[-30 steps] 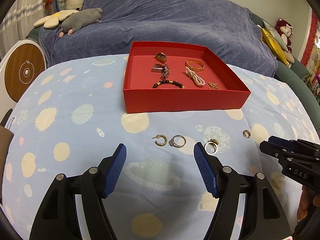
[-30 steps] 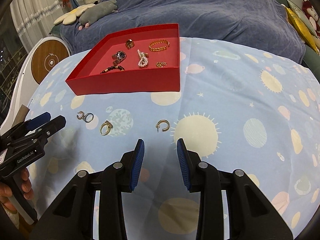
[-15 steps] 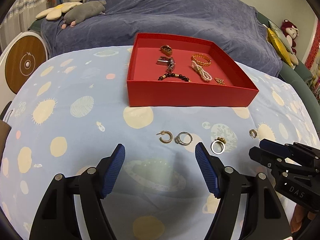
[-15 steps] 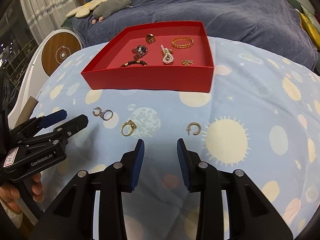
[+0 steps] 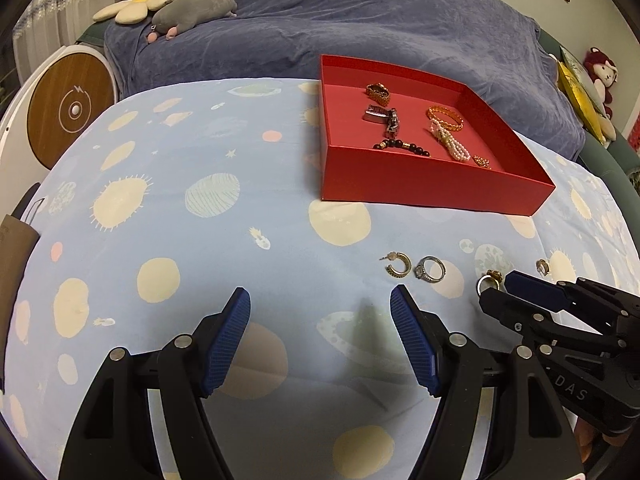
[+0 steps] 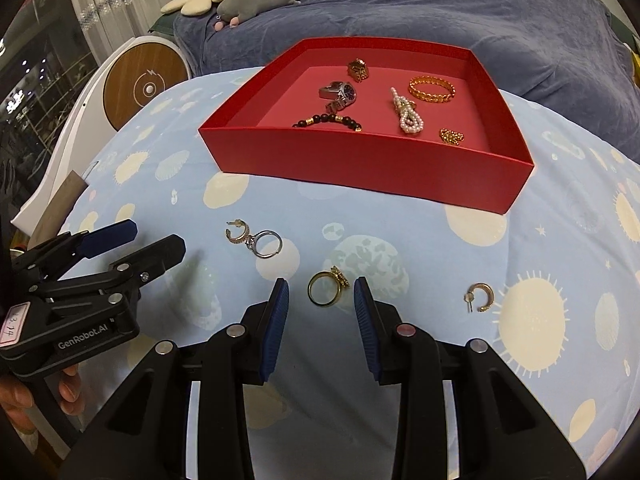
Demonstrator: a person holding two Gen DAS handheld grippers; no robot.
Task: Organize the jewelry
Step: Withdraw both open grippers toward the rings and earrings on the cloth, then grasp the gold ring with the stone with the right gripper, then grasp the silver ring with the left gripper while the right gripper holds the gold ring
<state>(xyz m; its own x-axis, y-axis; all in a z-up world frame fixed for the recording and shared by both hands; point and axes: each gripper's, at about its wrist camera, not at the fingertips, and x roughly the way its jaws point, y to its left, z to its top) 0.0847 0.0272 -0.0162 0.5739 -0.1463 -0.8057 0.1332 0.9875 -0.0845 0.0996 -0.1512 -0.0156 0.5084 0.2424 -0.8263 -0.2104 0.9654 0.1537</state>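
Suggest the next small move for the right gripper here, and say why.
Probably ease the right gripper down and forward until its blue pads flank the gold ring, then close. The ring lies loose on the blue cloth just ahead of the open jaws, centred between them, outside the red box that already holds other jewelry. The left gripper is open and empty.

left hand-held gripper (image 6: 132, 246) — "GenRobot.AI"; right hand-held gripper (image 5: 498, 294) — "DAS"
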